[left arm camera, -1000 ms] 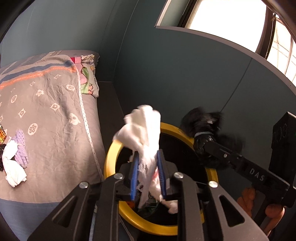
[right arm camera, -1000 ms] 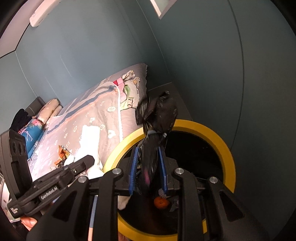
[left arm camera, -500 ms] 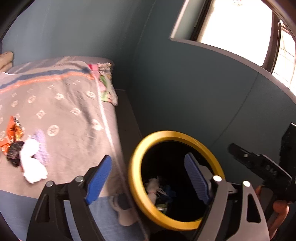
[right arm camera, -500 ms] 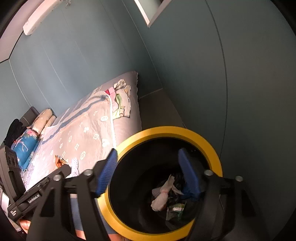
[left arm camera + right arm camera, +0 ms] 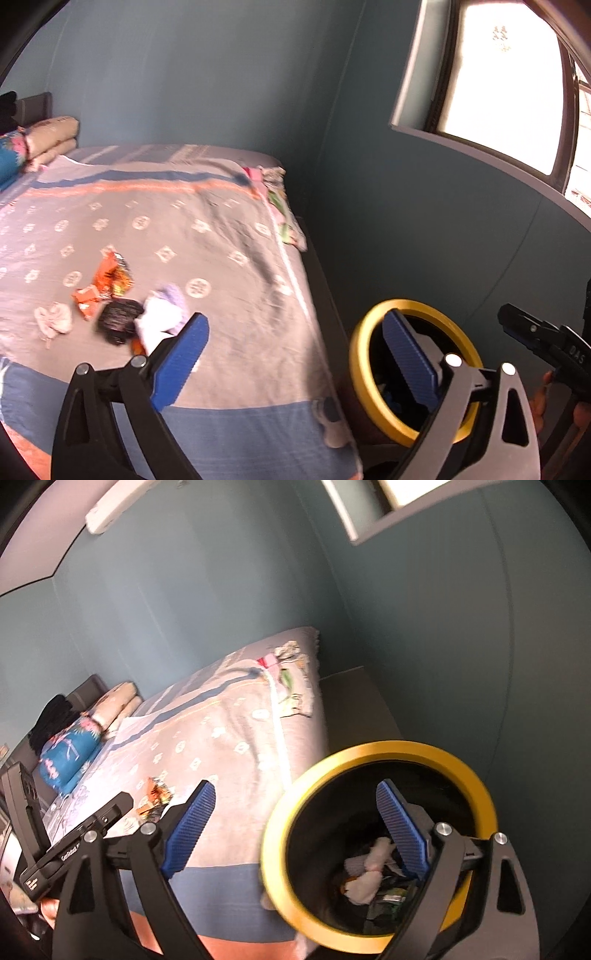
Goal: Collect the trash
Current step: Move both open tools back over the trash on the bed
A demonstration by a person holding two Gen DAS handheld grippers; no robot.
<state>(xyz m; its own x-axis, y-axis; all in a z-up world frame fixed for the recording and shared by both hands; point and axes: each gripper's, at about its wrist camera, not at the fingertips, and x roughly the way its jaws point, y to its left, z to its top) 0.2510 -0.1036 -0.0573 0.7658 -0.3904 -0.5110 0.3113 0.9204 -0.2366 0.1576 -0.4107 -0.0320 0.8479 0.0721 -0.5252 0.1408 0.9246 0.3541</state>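
The remaining trash, an orange wrapper (image 5: 110,278), a black crumpled piece (image 5: 118,320) and white tissue (image 5: 159,321), lies bunched on the bedspread (image 5: 221,258), well apart from the yellow-rimmed bin (image 5: 376,753) standing just beside the bed's corner with scraps already inside. The left gripper (image 5: 291,363) and right gripper (image 5: 295,827) both hold nothing, their jaws opening wide. The clustered pieces may snag bedspread fabric or scatter in a careless pinch; the bed offers open room, though wall and mattress edge crowd the bin.
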